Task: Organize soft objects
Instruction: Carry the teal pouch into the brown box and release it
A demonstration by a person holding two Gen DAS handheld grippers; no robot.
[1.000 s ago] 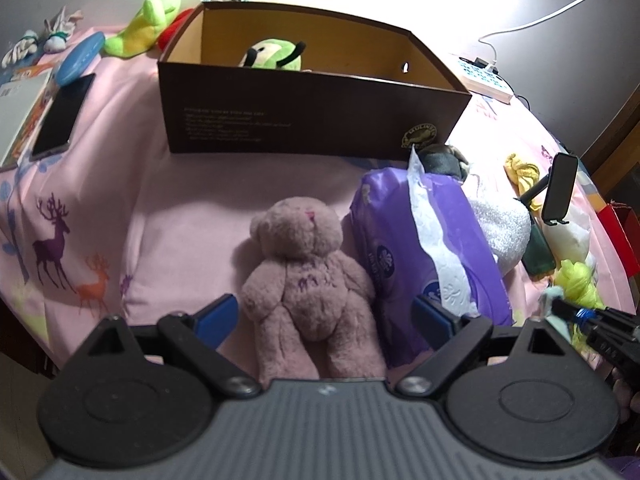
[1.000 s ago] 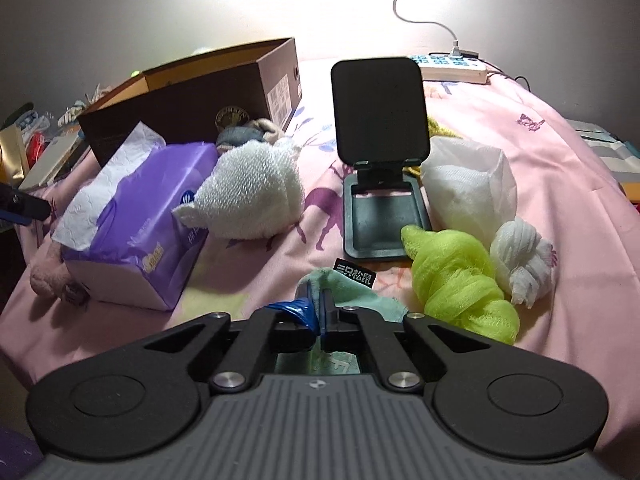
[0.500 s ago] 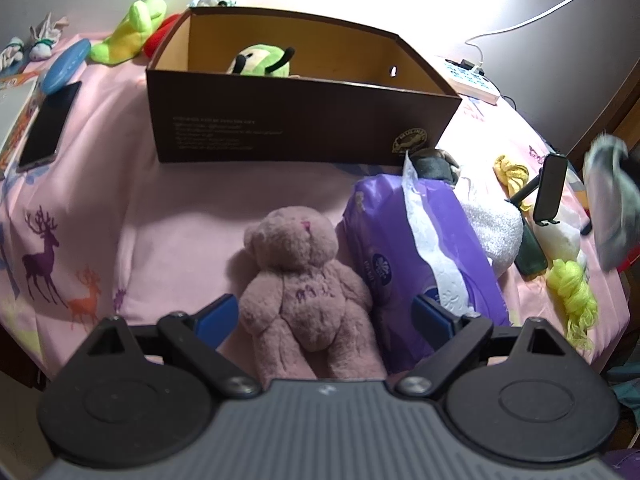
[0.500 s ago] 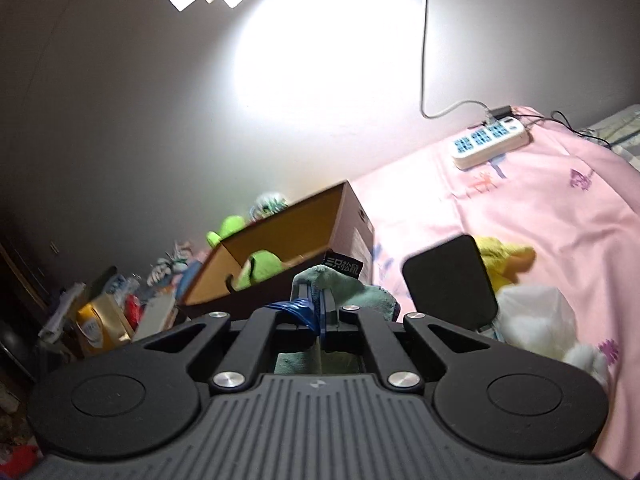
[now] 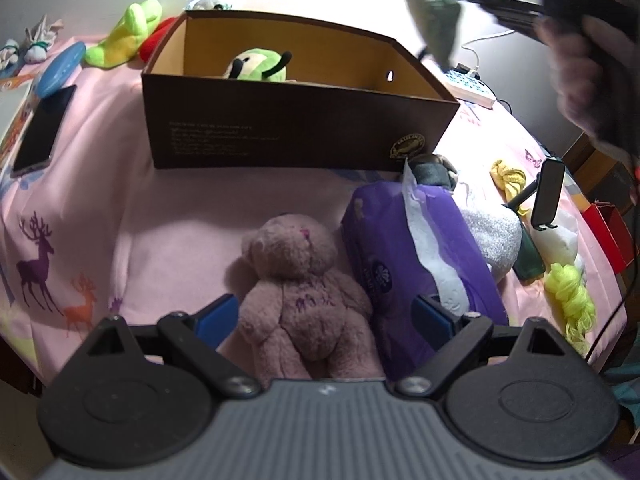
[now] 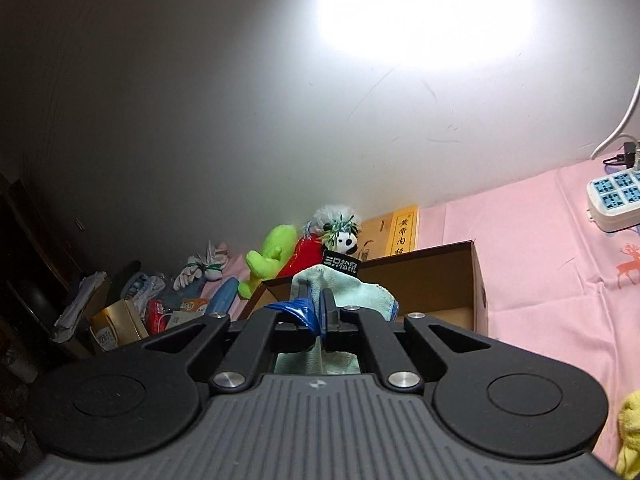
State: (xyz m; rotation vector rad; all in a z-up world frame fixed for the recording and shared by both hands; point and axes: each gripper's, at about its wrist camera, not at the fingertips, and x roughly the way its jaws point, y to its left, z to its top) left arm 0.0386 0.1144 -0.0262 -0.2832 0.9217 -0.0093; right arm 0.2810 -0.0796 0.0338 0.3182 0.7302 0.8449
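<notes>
The right tool [image 6: 316, 312] is clamped on a pale green cloth [image 6: 352, 292] above the brown box [image 5: 296, 128]. At six o'clock, the left tool [image 5: 326, 318] stands apart around the pink bear [image 5: 298, 284].

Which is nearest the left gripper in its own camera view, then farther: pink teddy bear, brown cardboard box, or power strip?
1. Pink teddy bear, between the left gripper's open fingers.
2. Brown cardboard box, behind the bear.
3. Power strip, far right, beyond the box.

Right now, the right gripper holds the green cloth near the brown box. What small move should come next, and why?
Probably carry the green cloth further over the brown box and lower it: the right gripper is shut on it, at the open box's edge.
</notes>
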